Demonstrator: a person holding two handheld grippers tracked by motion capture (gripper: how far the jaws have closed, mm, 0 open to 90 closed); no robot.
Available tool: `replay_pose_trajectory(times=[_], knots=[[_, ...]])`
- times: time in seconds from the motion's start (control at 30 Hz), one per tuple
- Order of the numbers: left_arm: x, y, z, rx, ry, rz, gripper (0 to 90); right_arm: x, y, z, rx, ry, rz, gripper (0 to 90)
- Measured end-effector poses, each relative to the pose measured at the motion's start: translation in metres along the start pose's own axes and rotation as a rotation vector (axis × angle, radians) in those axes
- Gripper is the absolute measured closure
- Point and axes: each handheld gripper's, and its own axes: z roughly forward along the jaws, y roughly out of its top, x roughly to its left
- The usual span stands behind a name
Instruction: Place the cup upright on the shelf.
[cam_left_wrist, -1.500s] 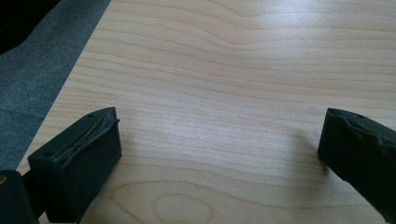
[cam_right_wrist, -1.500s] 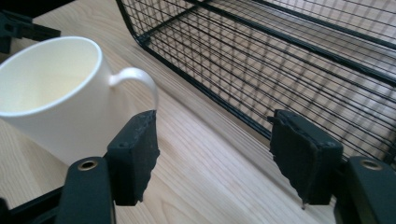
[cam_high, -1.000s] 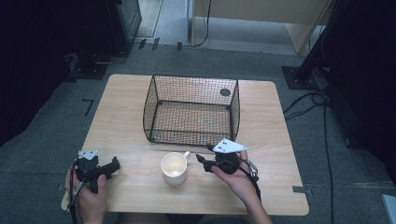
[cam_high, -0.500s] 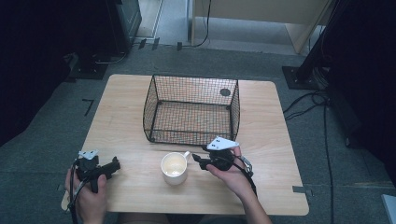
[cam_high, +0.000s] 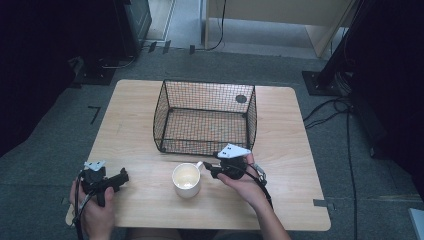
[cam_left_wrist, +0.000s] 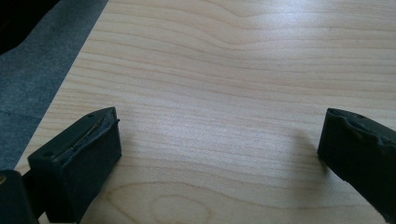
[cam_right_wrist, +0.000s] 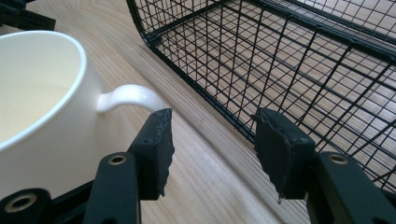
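A white mug (cam_high: 186, 180) stands upright near the table's front middle, its handle (cam_right_wrist: 128, 96) pointing toward the black wire basket (cam_high: 205, 117). My right gripper (cam_high: 209, 168) is just right of the mug, open, its jaws level with the handle and nothing between them. In the right gripper view (cam_right_wrist: 212, 135) the handle ends just ahead of the left jaw. My left gripper (cam_high: 119, 178) rests low at the front left of the table, open over bare wood (cam_left_wrist: 219, 135).
The wooden table (cam_high: 300, 150) has free surface left and right of the basket. A dark round mark (cam_high: 241, 99) lies on the table behind the basket's far right corner. Cables (cam_high: 345, 115) trail on the grey floor to the right.
My right gripper has moved left toward the mug's handle. The left gripper and the mug have stayed put.
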Motion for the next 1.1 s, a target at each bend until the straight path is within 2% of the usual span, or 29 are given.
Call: replay_pose_trajectory(times=[0.13,0.23,0.4,0.53,0.63,0.7,0.83,1.03,1.1], knots=[[0.0,0.0,0.0,0.0,0.0,0.001,0.0,-0.001,0.001,0.002,-0.002,-0.006,0.005,49.2],[0.0,0.0,0.0,0.0,-0.001,0.001,0.0,-0.002,0.001,0.005,0.002,-0.009,0.002,58.0],[0.0,0.0,0.0,0.0,-0.001,0.002,0.0,-0.002,0.002,0.008,-0.007,-0.013,0.002,65.3],[0.0,0.0,0.0,0.0,-0.002,0.002,0.0,-0.003,0.002,0.011,-0.01,-0.008,0.001,75.5],[0.0,0.0,0.0,0.0,-0.002,0.002,0.0,-0.005,0.003,0.01,-0.022,0.015,0.013,85.0],[0.0,0.0,0.0,0.0,-0.001,0.002,0.0,-0.007,0.003,0.008,-0.027,0.035,0.021,87.3],[0.0,0.0,0.0,0.0,-0.002,0.002,0.0,-0.006,0.002,0.006,-0.015,0.042,0.006,86.8],[0.0,0.0,0.0,0.0,-0.002,0.002,0.0,-0.006,0.002,0.003,-0.03,0.037,-0.004,74.7],[0.0,0.0,0.0,0.0,-0.002,0.002,0.0,-0.006,0.001,0.003,-0.028,0.048,-0.012,71.7]])
